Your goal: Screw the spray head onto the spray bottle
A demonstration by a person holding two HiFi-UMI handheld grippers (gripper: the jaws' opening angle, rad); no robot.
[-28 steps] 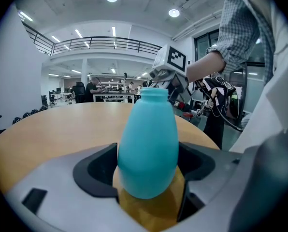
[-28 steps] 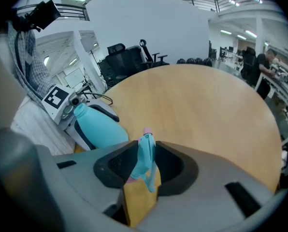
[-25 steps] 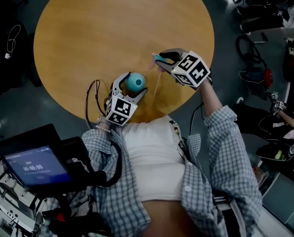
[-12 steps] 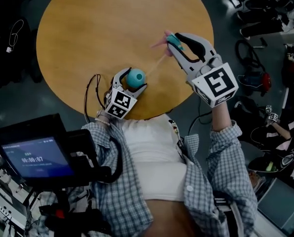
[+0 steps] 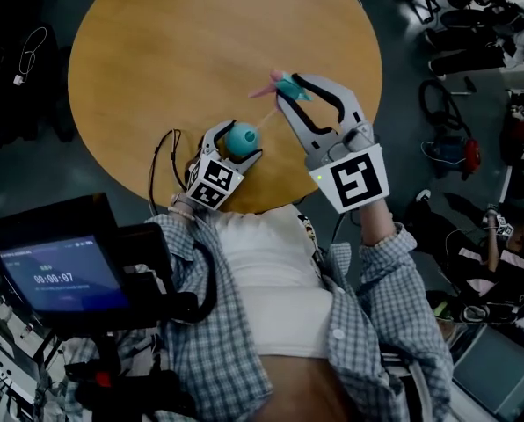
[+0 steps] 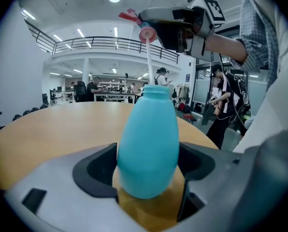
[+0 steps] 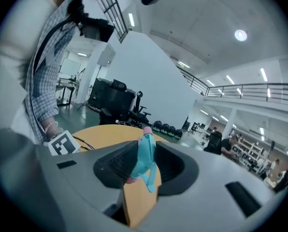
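1. Spray head (image 7: 145,158) — teal, with a pink tip — is clenched between the jaws of the right gripper (image 5: 290,90), which press on its two sides. It is held in the air, off the table (image 5: 174,51).
2. A thin pale tube (image 6: 149,62) runs from the pink collar (image 6: 146,34) under the head down to the mouth of the bottle (image 6: 148,139). Whether its end is inside the neck cannot be told.
3. The bottle is teal, upright and uncapped. It stands on the table with the jaws of the left gripper (image 5: 236,148) grasping its lower body, one on each side.
4. The bottle and the left gripper are at the table's near edge, just in front of the person.
5. The right gripper is above and to the right of the bottle — its marker cube (image 5: 359,180) faces the head camera, with a checked sleeve (image 5: 394,262) behind it.
6. The table is round and wooden.
7. Off the table, at the person's left, is a dark device with a lit screen (image 5: 60,275).
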